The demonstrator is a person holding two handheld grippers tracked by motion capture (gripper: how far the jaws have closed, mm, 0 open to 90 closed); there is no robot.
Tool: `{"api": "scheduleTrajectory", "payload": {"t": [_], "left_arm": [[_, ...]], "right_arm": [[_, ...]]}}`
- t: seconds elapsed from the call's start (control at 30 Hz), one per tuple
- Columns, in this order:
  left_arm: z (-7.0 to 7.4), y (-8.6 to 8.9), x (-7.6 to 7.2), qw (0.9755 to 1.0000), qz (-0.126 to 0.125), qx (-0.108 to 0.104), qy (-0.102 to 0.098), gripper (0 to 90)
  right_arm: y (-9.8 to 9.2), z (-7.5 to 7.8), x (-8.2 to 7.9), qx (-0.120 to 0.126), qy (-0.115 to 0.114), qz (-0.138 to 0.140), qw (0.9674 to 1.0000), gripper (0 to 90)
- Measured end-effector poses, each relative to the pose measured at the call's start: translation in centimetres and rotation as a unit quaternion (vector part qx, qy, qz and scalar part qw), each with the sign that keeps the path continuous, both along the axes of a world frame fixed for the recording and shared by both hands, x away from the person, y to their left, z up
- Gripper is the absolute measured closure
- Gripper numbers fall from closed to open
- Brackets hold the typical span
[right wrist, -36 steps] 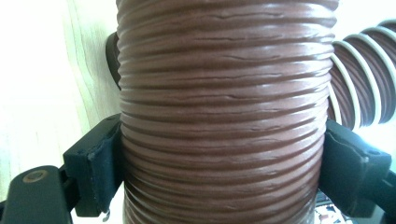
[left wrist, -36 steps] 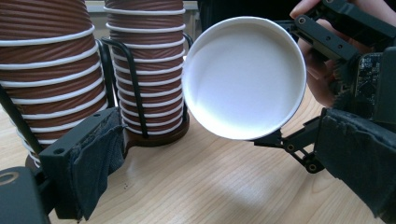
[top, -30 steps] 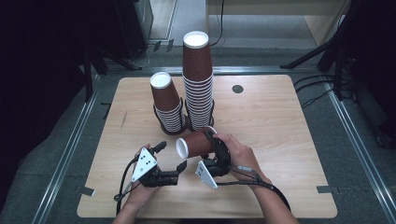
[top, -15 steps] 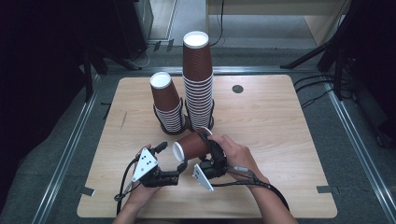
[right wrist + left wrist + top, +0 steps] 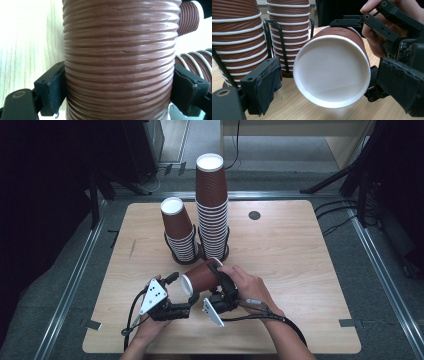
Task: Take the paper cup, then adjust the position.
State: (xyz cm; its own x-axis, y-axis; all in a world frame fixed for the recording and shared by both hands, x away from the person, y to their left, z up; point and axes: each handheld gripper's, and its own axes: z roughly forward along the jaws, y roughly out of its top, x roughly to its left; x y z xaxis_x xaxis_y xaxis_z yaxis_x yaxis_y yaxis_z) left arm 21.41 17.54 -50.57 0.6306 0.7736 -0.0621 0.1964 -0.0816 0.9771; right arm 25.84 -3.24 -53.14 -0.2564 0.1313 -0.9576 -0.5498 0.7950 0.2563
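Clamping the ribbed side of a brown paper cup [image 5: 120, 62] between both pads, the right gripper [image 5: 216, 287] is holding it on its side, just in front of the tall stack of cups [image 5: 211, 205] and clear of the wooden table [image 5: 300, 270]. That cup's white bottom is facing the left gripper [image 5: 329, 82], whose jaws are standing apart on either side of the base; they have just been closing in, yet neither pad appears to be touching the cup, and a gap is showing at each side in the left gripper view. A shorter stack [image 5: 179, 232] is sitting just beside the tall stack, to its left, both held in black wire holders. Judging by this, the step in hand is a handover or a two-handed separation: the cup may really be two nested ones, though the pictures are not settling that. Next, the left gripper probably needs to finish closing squarely on the base rim, gently enough not to crush the thin wall, before the right hand [image 5: 250, 287] is loosening or pulling the other way.
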Motion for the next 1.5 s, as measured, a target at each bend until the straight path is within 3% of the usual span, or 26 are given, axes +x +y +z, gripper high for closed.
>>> {"api": "scheduleTrajectory", "payload": {"t": [0.23, 0.8, 1.07, 1.33, 1.4, 1.5], "left_arm": [[0.00, 0.05, 0.02, 0.9999, -0.013, -0.007, 0.003, 13.3], [0.01, -0.16, 0.08, 1.0000, -0.008, 0.001, 0.005, 20.9], [-0.16, -0.08, 0.34, 0.9996, -0.023, -0.001, 0.017, 23.0], [-0.21, -0.07, 0.30, 0.9997, -0.020, 0.009, 0.013, 24.4], [-0.22, -0.06, 0.32, 0.9997, -0.021, 0.007, 0.013, 24.5], [-0.28, -0.15, 0.27, 0.9996, -0.025, 0.009, 0.012, 24.5]], "right_arm": [[0.34, 0.05, -0.18, -0.007, -0.005, 0.007, 0.9999, 13.1], [0.55, 0.10, -0.41, -0.014, -0.014, 0.010, 0.9998, 13.1], [0.38, -0.10, -0.26, -0.021, -0.015, 0.009, 0.9996, 11.3], [0.36, -0.16, -0.31, -0.028, -0.011, 0.010, 0.9995, 5.7], [0.23, -0.22, -0.40, -0.024, -0.004, 0.008, 0.9997, 5.8], [0.12, -0.17, -0.42, -0.030, -0.010, 0.010, 0.9995, 7.2]]}}
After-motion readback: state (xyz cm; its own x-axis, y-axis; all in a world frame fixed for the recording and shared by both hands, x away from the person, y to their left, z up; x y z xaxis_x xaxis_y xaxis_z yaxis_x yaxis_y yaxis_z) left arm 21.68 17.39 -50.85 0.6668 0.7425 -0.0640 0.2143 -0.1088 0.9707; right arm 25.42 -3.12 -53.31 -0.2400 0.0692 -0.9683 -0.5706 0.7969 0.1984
